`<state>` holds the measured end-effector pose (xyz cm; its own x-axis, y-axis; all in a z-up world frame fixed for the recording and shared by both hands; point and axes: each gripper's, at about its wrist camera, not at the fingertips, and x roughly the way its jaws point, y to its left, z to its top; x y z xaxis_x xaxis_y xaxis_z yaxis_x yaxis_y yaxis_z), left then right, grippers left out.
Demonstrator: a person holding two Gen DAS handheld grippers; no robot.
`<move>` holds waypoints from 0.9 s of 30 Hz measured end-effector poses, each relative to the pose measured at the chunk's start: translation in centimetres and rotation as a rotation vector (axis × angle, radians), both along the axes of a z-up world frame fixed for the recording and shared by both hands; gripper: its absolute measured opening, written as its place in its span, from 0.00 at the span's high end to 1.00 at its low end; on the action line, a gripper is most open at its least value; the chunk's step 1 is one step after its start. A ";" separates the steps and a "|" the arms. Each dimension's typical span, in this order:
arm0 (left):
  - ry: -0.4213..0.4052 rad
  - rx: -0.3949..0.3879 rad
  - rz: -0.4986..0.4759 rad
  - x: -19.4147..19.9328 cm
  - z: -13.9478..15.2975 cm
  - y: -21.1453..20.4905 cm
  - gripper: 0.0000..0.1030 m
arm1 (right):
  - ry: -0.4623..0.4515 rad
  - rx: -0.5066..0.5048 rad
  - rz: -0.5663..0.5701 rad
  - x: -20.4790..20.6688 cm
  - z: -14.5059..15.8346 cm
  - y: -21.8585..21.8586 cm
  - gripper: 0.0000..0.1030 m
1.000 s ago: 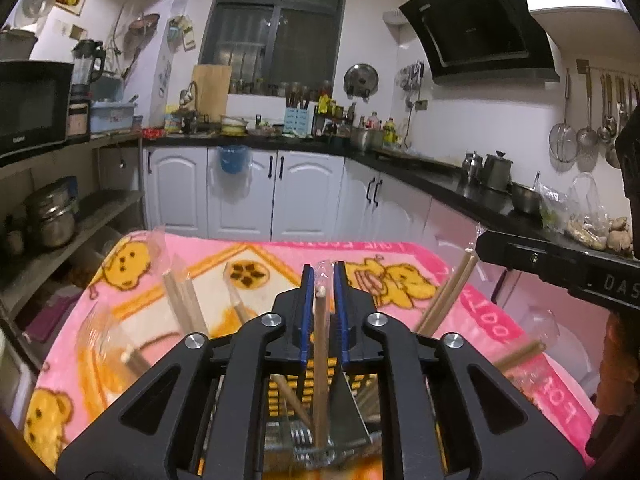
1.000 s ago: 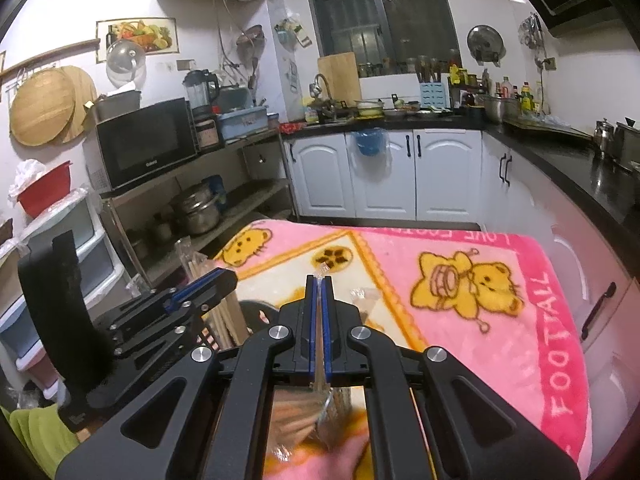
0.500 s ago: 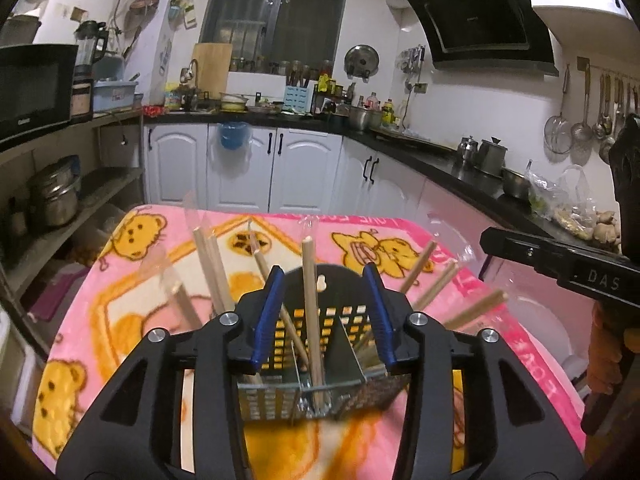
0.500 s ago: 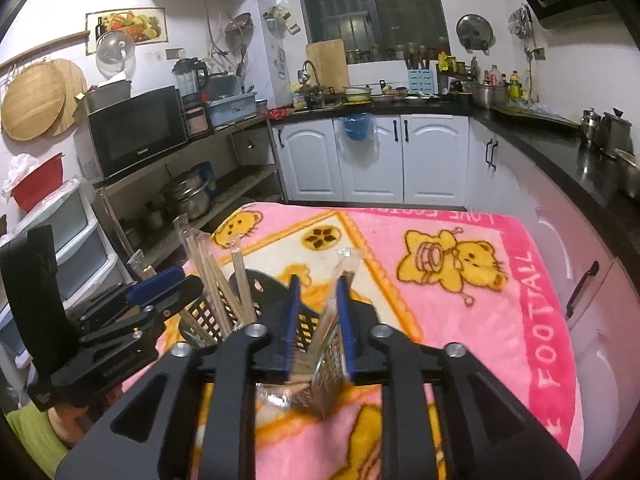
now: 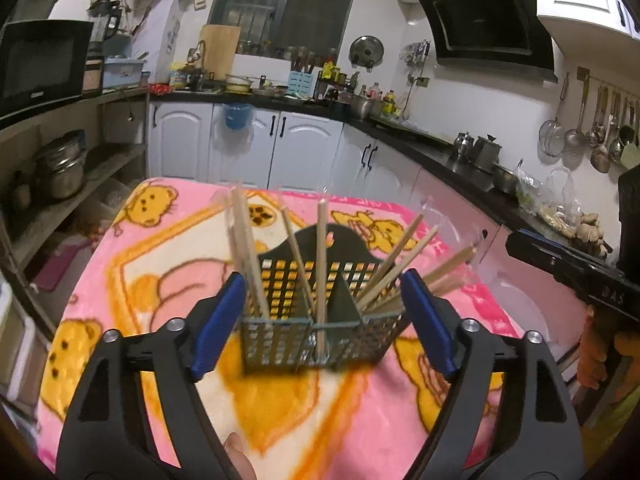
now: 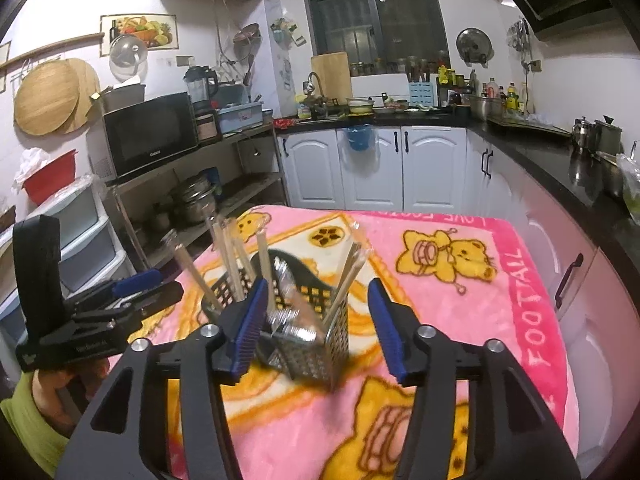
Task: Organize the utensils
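Note:
A dark perforated utensil basket (image 5: 320, 320) stands on the pink cartoon blanket (image 5: 160, 264). Several wrapped wooden chopsticks (image 5: 320, 264) stand in its compartments, leaning apart. My left gripper (image 5: 322, 320) is open and empty, drawn back just in front of the basket. In the right wrist view the same basket (image 6: 308, 336) holds chopsticks (image 6: 348, 276) and some clear wrappers. My right gripper (image 6: 318, 326) is open and empty, close in front of the basket. The left gripper (image 6: 120, 300) shows at the left, and the right gripper (image 5: 568, 264) shows at the far right of the left wrist view.
The blanket (image 6: 460, 280) covers a table with its edge near white cabinets (image 6: 372, 168). A black counter (image 5: 460, 160) runs along the right. Open shelves with pots (image 6: 192, 200) and a microwave (image 6: 148, 132) stand at the left.
Both grippers were shut on chopsticks held in the basket. Both opened, let the chopsticks go and pulled back and up from the basket.

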<state>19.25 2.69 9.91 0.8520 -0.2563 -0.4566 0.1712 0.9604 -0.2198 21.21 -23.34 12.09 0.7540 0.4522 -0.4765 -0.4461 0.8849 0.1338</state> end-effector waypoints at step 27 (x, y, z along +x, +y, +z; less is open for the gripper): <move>0.094 0.001 0.056 -6.8 -8.1 1.8 0.10 | -0.025 -0.049 0.010 -7.5 -8.9 3.2 0.09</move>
